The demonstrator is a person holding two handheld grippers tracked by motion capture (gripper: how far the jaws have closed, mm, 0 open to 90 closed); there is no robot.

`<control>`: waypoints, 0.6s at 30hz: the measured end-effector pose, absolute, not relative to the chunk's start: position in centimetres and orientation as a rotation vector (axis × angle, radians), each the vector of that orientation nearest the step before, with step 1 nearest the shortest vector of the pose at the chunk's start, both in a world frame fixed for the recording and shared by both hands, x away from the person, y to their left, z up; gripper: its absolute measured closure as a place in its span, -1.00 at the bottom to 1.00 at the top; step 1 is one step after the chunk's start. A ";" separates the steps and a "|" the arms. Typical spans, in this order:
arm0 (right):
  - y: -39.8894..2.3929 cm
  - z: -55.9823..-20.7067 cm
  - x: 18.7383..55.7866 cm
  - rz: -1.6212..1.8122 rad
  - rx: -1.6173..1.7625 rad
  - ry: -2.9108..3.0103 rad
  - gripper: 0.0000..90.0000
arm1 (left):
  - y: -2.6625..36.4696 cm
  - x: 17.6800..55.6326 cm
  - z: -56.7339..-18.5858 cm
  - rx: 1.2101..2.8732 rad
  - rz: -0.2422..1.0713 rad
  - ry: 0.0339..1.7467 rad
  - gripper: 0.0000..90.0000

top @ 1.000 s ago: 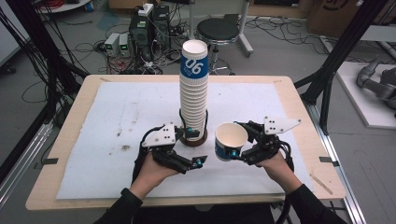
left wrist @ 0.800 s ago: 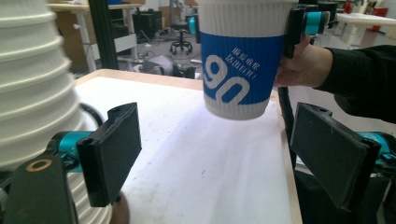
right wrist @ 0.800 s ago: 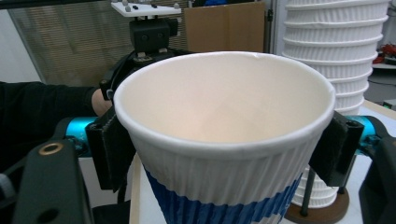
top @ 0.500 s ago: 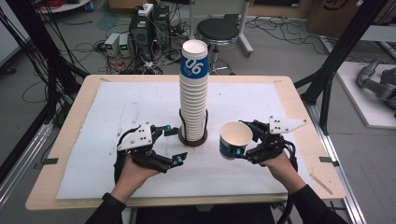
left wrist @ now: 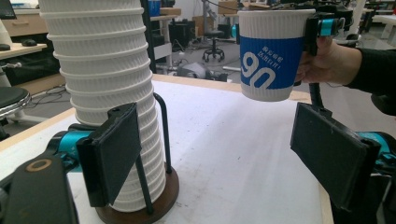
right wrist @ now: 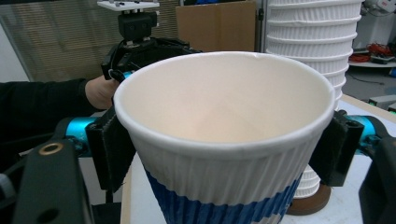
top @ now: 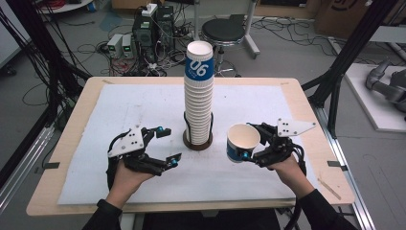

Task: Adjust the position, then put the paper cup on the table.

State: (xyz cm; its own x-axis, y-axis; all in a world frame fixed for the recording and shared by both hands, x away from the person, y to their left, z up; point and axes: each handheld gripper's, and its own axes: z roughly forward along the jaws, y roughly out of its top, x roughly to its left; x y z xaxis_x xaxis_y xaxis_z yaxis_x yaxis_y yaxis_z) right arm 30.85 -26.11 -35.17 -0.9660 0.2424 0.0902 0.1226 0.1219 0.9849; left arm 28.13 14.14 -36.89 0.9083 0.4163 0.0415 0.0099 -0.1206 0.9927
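The left gripper point(top: 163, 144) has drawn back from the cup stack point(top: 198, 96), jaws apart and empty. The right gripper point(top: 250, 142) stays clamped on the separated paper cup point(top: 242, 142), so one cup seems freed.

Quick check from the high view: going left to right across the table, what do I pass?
Left gripper, open → cup stack on its stand → single cup → right gripper, shut on that cup.
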 end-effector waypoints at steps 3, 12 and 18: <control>-26.2 -35.1 30.8 1.990 0.378 2.276 -0.53 | 14.0 28.1 -37.0 1.668 0.358 0.329 -0.64; -26.3 -35.0 30.7 1.979 0.371 2.272 -0.53 | 14.5 28.0 -37.1 1.644 0.402 0.361 -0.64; -26.1 -35.0 30.6 1.978 0.365 2.273 -0.53 | 14.8 27.9 -37.3 1.635 0.419 0.382 -0.64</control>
